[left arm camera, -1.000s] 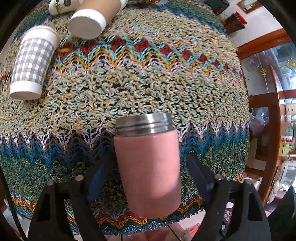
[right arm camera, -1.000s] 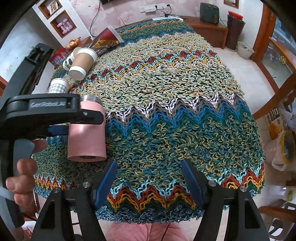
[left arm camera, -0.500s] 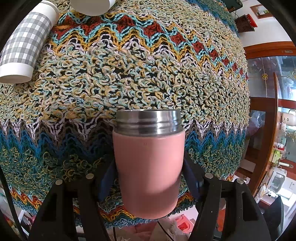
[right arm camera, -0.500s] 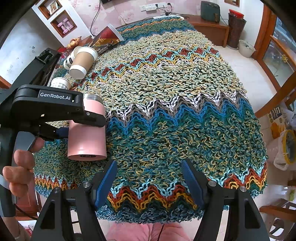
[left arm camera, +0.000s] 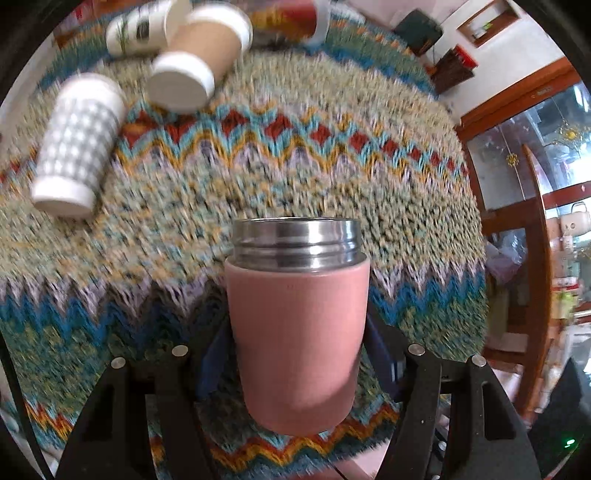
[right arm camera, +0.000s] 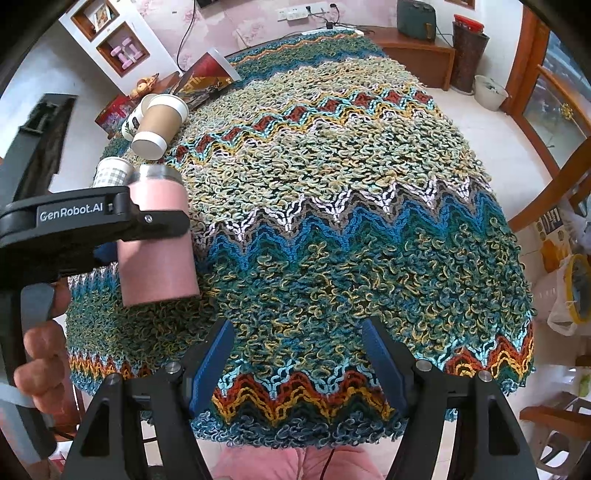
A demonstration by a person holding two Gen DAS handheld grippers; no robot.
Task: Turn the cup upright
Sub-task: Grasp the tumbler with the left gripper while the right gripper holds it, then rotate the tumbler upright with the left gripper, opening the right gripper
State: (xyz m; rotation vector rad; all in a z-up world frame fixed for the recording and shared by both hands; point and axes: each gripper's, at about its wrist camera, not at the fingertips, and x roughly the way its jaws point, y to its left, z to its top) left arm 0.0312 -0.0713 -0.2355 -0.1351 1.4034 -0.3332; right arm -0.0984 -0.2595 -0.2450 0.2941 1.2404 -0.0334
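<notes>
A pink cup (left arm camera: 295, 332) with a steel threaded rim sits between my left gripper's (left arm camera: 295, 354) blue pads, which are shut on its sides. In the right wrist view the pink cup (right arm camera: 157, 251) is held above the knitted cloth at the left, rim pointing up and away, slightly tilted. My right gripper (right arm camera: 295, 365) is open and empty over the cloth's near edge.
A grey checked paper cup (left arm camera: 77, 144), a brown paper cup (left arm camera: 199, 59) and a white printed cup (left arm camera: 144, 29) lie on their sides at the far left of the knitted cloth (right arm camera: 351, 192). A red book (right arm camera: 207, 79) lies behind them. A wooden chair (right arm camera: 554, 184) stands at right.
My left gripper has closed fully on the pink cup and lifted it off the cloth, tilting back so that more of the far table shows. The right gripper has stayed still.
</notes>
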